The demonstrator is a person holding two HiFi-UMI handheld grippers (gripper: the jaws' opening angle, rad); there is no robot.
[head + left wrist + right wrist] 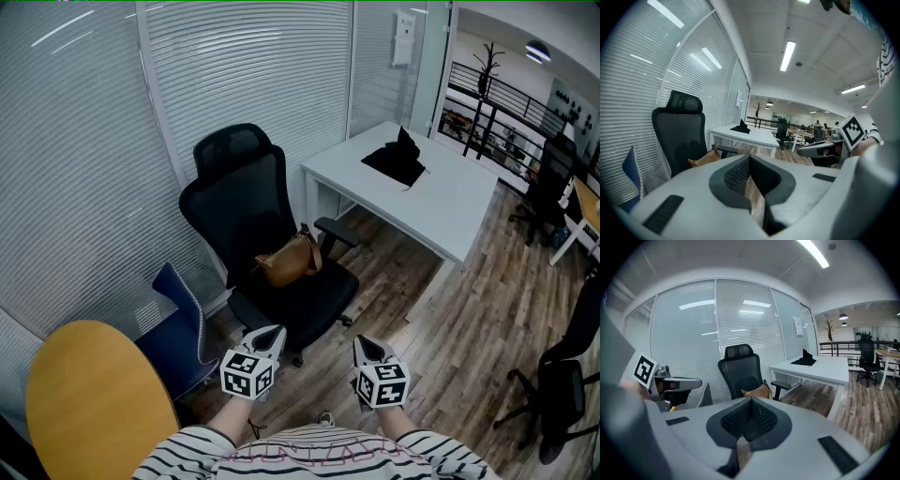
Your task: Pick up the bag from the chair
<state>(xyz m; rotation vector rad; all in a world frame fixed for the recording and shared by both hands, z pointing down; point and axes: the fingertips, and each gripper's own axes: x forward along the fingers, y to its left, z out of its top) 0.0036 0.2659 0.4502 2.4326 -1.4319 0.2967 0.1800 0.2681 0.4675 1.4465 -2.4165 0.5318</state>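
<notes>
Left gripper: the left gripper (270, 336) has its jaws pressed together, with nothing between them; it is held low in front of the person.
Right gripper: the right gripper (364, 347) is also closed and empty, just beside the left one.
Bag: the brown bag (291, 260) lies on the seat of the black chair (239, 202), ahead of both grippers and well apart from them. From the left gripper it is ahead and a little to the left; from the right gripper it is almost straight ahead.
Strap: a short strap or handle (306, 239) stands up at the top of the bag, on the side nearer to the right gripper.
How it will handle: the bag looks like soft leather, slumped and a little wrinkled, so I judge it is light, it bends easily and it is not fragile. The body may fold or slip if it is pinched.
Where to hold: the strap seems the best place, because it is thin enough for the jaws and the bag can hang under it.
Before the grip: the jaws must open first, then reach forward and down to the seat.
Near the chair: the armrest is just beside the bag, and a white desk (422, 187) stands ahead on the right.
</notes>
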